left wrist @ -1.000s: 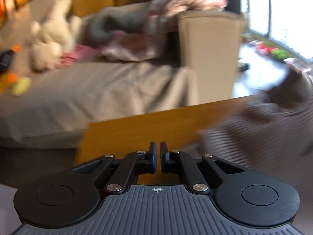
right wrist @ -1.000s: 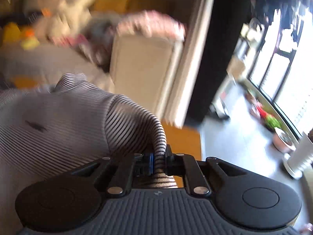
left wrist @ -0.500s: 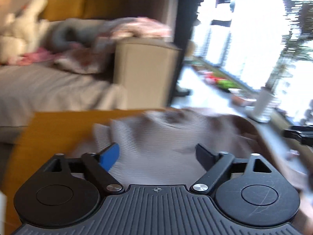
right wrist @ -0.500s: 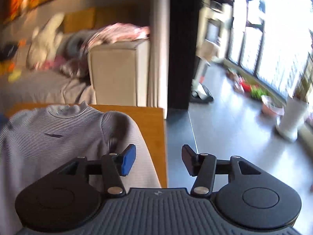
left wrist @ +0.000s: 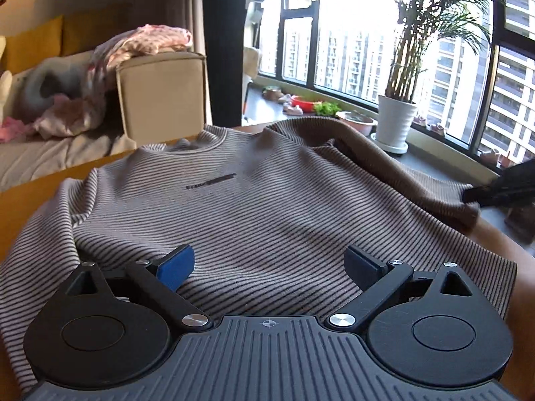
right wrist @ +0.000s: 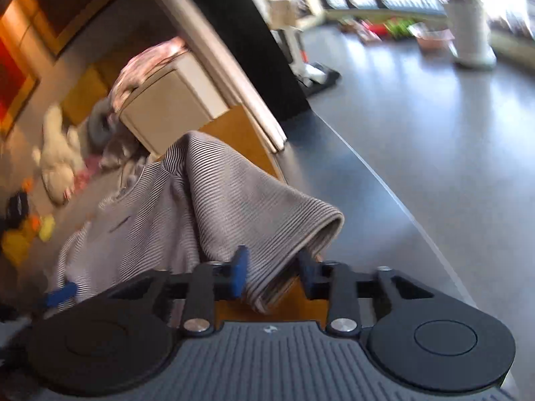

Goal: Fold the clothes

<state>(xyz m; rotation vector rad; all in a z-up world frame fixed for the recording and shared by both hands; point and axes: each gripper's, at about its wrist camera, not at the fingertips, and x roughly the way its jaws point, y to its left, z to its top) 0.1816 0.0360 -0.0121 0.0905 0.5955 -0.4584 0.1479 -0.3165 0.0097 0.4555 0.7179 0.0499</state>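
A grey striped long-sleeve shirt [left wrist: 254, 207] lies front up on the wooden table [left wrist: 40, 187], collar at the far side. My left gripper [left wrist: 269, 264] is open, hovering over the shirt's lower middle, holding nothing. My right gripper [right wrist: 272, 272] is open with its jaws on either side of the right sleeve's cuff [right wrist: 294, 230], which hangs raised off the table's right edge. The right gripper also shows as a dark shape in the left wrist view [left wrist: 501, 190] at the sleeve end.
A beige sofa [left wrist: 160, 97] with pink clothes and a grey pillow stands behind the table. A potted palm [left wrist: 398, 120] and bowls sit by the window at the right. Grey floor [right wrist: 418, 107] lies right of the table. Toys [right wrist: 57, 153] lie on the sofa.
Both grippers have opened. The left one swung right over the shirt, which now lies spread flat. The right one let go of the shirt and now straddles the sleeve cuff.
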